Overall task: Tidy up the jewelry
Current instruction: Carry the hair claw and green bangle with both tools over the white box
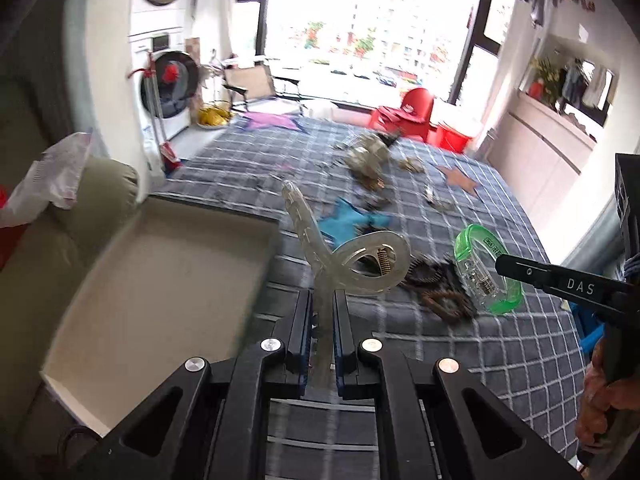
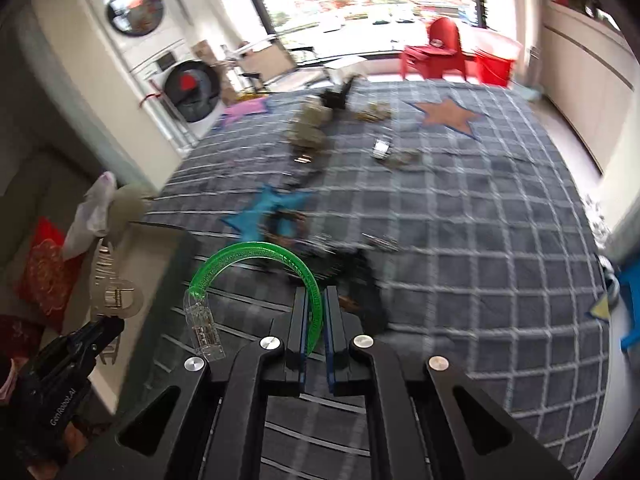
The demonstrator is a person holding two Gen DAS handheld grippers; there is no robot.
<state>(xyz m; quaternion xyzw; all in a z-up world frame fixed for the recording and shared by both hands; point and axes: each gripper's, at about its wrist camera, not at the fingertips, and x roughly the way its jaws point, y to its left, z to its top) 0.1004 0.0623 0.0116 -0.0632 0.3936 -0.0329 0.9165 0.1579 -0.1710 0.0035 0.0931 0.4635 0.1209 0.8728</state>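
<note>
My left gripper [image 1: 323, 300] is shut on a clear plastic hair clip [image 1: 360, 264] with a metal spring, held above the rug next to an open beige box [image 1: 160, 288]. My right gripper [image 2: 314, 300] is shut on a green and clear bracelet [image 2: 248, 256], held above the rug. In the left wrist view the bracelet [image 1: 486, 268] hangs from the right gripper [image 1: 505, 265] at the right. In the right wrist view the clip [image 2: 114, 288] and left gripper [image 2: 106, 326] sit low left. More jewelry [image 1: 440, 288] lies scattered on the checked grey rug [image 2: 480, 240].
A pile of pale and dark pieces [image 2: 312, 124] lies far on the rug. A sofa arm [image 1: 80, 200] with a plastic bag is left of the box. Washing machines [image 1: 168, 88], a red chair [image 2: 436, 48] and a window stand at the back.
</note>
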